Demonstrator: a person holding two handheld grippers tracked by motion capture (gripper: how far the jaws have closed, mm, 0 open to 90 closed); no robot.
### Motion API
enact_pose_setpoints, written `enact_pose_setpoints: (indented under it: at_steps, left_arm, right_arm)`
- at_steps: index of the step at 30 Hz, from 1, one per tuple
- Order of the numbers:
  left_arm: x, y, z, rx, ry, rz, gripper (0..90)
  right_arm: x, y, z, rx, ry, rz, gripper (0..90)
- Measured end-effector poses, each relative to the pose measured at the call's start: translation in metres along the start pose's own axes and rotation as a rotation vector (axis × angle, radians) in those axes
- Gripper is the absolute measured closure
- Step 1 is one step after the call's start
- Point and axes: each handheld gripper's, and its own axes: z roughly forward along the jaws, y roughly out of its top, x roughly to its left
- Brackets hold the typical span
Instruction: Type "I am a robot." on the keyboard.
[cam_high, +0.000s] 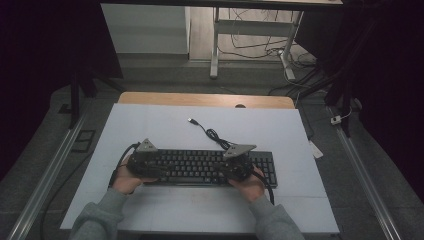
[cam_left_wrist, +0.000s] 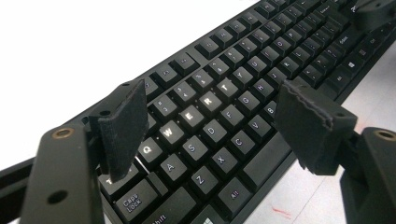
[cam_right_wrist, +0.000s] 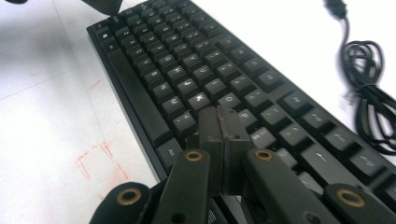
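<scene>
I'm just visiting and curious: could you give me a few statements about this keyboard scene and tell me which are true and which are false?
1. The right tongs are closed, pads together, over the keyboard. True.
2. The left tongs grip a keycap. False: their pads stand wide apart above the letter keys.
3. The USB plug is plugged into a computer. False: it lies loose on the white mat.
4. The cable lies partly coiled beyond the keyboard. True.
5. The keyboard is white. False: it is black.
</scene>
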Motion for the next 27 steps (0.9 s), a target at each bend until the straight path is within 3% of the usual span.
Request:
enact_pose_setpoints:
  at_steps: [8,27]
  left_arm:
    - [0.0,0.0,0.0,0.004,0.002,0.002,26.0]
    - [-0.001,-0.001,0.002,0.015,-0.001,0.012,25.8]
  right_arm:
    - [0.01,0.002,0.018,0.063,-0.001,-0.041,89.5]
    - [0.009,0.0,0.03,0.09,-0.018,-0.036,89.4]
